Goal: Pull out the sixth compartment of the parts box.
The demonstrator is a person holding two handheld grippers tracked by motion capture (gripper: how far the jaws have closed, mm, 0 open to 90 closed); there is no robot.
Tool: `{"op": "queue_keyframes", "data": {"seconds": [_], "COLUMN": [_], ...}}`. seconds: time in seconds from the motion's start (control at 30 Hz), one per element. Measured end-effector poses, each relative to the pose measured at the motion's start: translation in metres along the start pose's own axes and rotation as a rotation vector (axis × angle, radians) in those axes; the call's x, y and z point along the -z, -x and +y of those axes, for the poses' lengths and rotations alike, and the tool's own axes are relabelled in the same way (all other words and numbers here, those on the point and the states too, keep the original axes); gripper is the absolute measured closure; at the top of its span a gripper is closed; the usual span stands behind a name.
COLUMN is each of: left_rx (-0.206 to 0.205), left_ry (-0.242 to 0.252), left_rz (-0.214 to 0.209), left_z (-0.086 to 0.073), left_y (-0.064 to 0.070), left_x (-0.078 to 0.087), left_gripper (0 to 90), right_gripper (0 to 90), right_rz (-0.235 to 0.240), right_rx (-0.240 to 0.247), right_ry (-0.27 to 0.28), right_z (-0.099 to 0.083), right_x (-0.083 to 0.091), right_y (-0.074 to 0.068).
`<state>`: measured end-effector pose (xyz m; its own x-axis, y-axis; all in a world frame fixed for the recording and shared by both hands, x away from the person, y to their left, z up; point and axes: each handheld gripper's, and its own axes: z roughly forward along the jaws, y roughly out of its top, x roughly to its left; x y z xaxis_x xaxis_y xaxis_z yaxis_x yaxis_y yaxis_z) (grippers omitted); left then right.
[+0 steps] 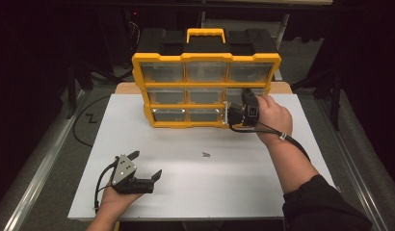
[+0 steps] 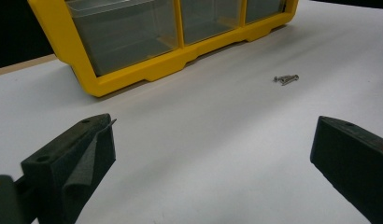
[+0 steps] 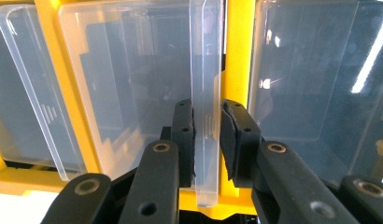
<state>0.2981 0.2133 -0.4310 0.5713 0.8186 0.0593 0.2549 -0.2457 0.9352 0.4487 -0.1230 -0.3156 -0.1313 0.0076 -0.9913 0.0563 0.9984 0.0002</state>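
Right claw is pinching the clear pull tab of a drawer in the yellow organizer's bottom row, right-hand column, jaws narrow and squeezing the thin plastic lip from both sides. That organizer is standing along the far edge of the desk, handle up, its nine clear drawers facing the person. Left claw is waiting wide and empty near the desk's near left corner, jaws spread well apart. A small cluster of screws is lying mid-desk, apart from everything else.

To do this well, the pull looks best kept straight out along the drawer's runners; any twist could slip the pads off that slim tab or tip the whole cabinet forward. Open desk is stretching in front of the cabinet, so there is plenty of room for the drawer to travel. Only the screws are sitting in that lane, a little left of it.
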Motion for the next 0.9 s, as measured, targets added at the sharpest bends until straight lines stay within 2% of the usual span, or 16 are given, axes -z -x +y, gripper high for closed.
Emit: {"op": "queue_keyframes", "data": {"seconds": [0.5,0.53,0.9], "left_rx": [-0.001,-0.001,0.001], "left_ry": [0.005,0.005,0.008], "left_rz": [0.001,0.001,0.002], "left_z": [0.001,0.001,0.001], "left_y": [0.0,0.0,0.0], "left_x": [0.0,0.0,0.001], "left_gripper": [0.9,0.9,0.9], "right_gripper": [78.0,78.0,77.9], "right_rz": [0.005,0.009,0.014], "right_rx": [-0.001,-0.012,0.0], "right_ry": [0.006,0.005,0.011], "right_z": [-0.002,-0.003,-0.003], "right_x": [0.013,0.015,0.024], "right_y": [-0.001,-0.002,-0.001]}}
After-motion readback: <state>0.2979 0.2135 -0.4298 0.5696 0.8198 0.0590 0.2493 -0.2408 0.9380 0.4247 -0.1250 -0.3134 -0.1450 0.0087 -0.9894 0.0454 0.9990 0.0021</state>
